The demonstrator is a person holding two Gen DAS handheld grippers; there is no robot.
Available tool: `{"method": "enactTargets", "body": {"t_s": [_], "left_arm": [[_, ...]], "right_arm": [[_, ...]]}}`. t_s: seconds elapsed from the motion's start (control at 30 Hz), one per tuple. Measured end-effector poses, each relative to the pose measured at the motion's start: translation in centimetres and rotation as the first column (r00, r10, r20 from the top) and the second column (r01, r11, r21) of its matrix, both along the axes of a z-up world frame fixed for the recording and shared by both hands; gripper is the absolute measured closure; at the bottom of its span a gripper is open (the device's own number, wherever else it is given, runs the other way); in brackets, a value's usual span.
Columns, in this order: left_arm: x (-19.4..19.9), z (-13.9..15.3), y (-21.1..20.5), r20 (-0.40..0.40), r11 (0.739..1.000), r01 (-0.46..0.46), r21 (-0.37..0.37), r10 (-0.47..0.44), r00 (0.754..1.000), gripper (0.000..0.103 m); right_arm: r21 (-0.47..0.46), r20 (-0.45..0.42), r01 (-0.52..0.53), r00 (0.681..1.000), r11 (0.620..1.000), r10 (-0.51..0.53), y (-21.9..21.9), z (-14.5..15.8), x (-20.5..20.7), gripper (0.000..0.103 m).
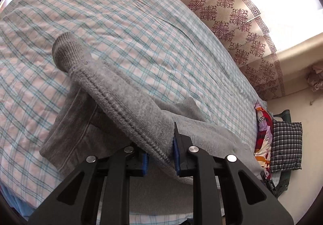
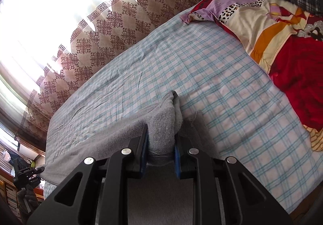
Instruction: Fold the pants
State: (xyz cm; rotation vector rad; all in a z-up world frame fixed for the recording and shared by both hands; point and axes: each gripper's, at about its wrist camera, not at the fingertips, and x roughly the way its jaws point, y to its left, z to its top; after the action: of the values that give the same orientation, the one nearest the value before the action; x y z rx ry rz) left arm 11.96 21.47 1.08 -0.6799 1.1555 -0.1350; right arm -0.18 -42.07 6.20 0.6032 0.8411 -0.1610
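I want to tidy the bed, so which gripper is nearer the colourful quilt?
Probably right. The right gripper holds the pants beside the quilt; the left gripper has it off to one side.

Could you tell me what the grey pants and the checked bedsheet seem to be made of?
Grey pants: likely fleece-backed cotton knit; fuzzy matte nap, ribbed cuff, raised seam stitching. Checked bedsheet: probably thin woven cotton; flat matte surface with fine creases.

We see strong daylight through the patterned curtain (image 2: 113, 29), blown out to white glare in both views, soft shadows on the checked bedsheet (image 1: 125, 29), heavy fisheye bending and dark vignetting at the edges, and sharp focus mid-frame with slight blur on the nearest cloth.
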Motion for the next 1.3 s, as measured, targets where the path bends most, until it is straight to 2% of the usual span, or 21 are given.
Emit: {"method": "enactTargets", "body": {"t_s": [0.13, 0.37, 0.5, 0.63, 0.7, 0.77, 0.8, 0.87, 0.9, 0.93, 0.97, 1.0, 1.03, 1.2, 1.3], "left_arm": [[-3.4, -2.1, 0.3, -0.048, 1.0, 0.017, -0.005, -0.017, 0.999, 0.084], [-6.3, -4.7, 0.5, -0.089, 0.997, 0.029, 0.066, -0.024, 0.996, 0.084], [-7.1, -5.5, 1.2, -0.097, 0.997, 0.024, 0.068, -0.018, 0.995, 0.084], [-7.4, -6.3, 1.7, -0.098, 0.999, 0.012, 0.04, -0.008, 0.995, 0.084], [-7.4, -6.6, 1.8, -0.088, 1.0, 0.0, 0.011, 0.001, 0.996, 0.078], [-7.4, -6.9, 2.1, -0.081, 1.0, -0.029, -0.013, 0.028, 0.996, 0.05], [-7.3, -7.1, 2.2, -0.078, 0.999, -0.045, -0.017, 0.044, 0.996, 0.045], [-7.0, -7.5, 2.4, -0.079, 0.997, -0.072, -0.031, 0.069, 0.995, 0.045], [-7.0, -7.6, 2.6, -0.075, 0.995, -0.089, -0.035, 0.087, 0.993, 0.045], [-6.9, -7.6, 2.7, -0.069, 0.995, -0.098, -0.033, 0.095, 0.993, 0.05], [-6.9, -7.4, 2.7, -0.064, 0.995, -0.102, -0.017, 0.1, 0.993, 0.074], [-6.9, -7.2, 2.8, -0.062, 0.995, -0.101, 0.001, 0.101, 0.993, 0.088], [-6.9, -7.0, 2.9, -0.054, 0.995, -0.1, -0.002, 0.099, 0.994, 0.092], [-7.7, -4.5, 3.3, 0.005, 0.995, -0.093, 0.018, 0.093, 0.996, 0.095], [-8.4, -3.5, 3.5, 0.01, 0.996, -0.076, 0.052, 0.076, 0.997, 0.095]], "right_arm": [[0.0, -0.039, -0.001, 0.999, 1.0, 0.001, 0.3, -0.9, -2.5, 0.083], [-0.017, -0.091, 0.003, 0.996, 1.0, -0.004, 0.9, -1.9, -6.1, 0.083], [-0.013, -0.102, 0.013, 0.995, 1.0, -0.014, 1.1, -2.4, -7.4, 0.083], [-0.006, -0.111, 0.03, 0.993, 1.0, -0.03, 1.0, -2.9, -7.6, 0.082], [-0.013, -0.115, 0.034, 0.993, 0.999, -0.035, 1.0, -3.2, -7.6, 0.082], [-0.014, -0.124, 0.041, 0.991, 0.999, -0.043, 1.0, -3.6, -7.6, 0.082], [-0.009, -0.128, 0.046, 0.991, 0.999, -0.047, 0.9, -3.8, -7.6, 0.082], [-0.002, -0.134, 0.054, 0.989, 0.999, -0.054, 0.6, -4.1, -7.7, 0.082], [-0.002, -0.136, 0.054, 0.989, 0.999, -0.054, 0.6, -4.2, -7.7, 0.082], [-0.005, -0.134, 0.051, 0.99, 0.999, -0.052, 0.6, -4.2, -7.8, 0.082], [-0.01, -0.131, 0.048, 0.99, 0.999, -0.049, 0.6, -4.1, -7.8, 0.082], [-0.016, -0.125, 0.044, 0.991, 0.999, -0.045, 0.7, -3.8, -7.8, 0.082], [-0.025, -0.117, 0.038, 0.992, 0.999, -0.041, 0.8, -3.5, -7.8, 0.082], [-0.068, -0.074, 0.026, 0.997, 0.997, -0.031, 1.1, -1.2, -8.4, 0.082], [-0.093, -0.094, 0.026, 0.995, 0.995, -0.034, 1.0, -0.9, -9.0, 0.082]]}}
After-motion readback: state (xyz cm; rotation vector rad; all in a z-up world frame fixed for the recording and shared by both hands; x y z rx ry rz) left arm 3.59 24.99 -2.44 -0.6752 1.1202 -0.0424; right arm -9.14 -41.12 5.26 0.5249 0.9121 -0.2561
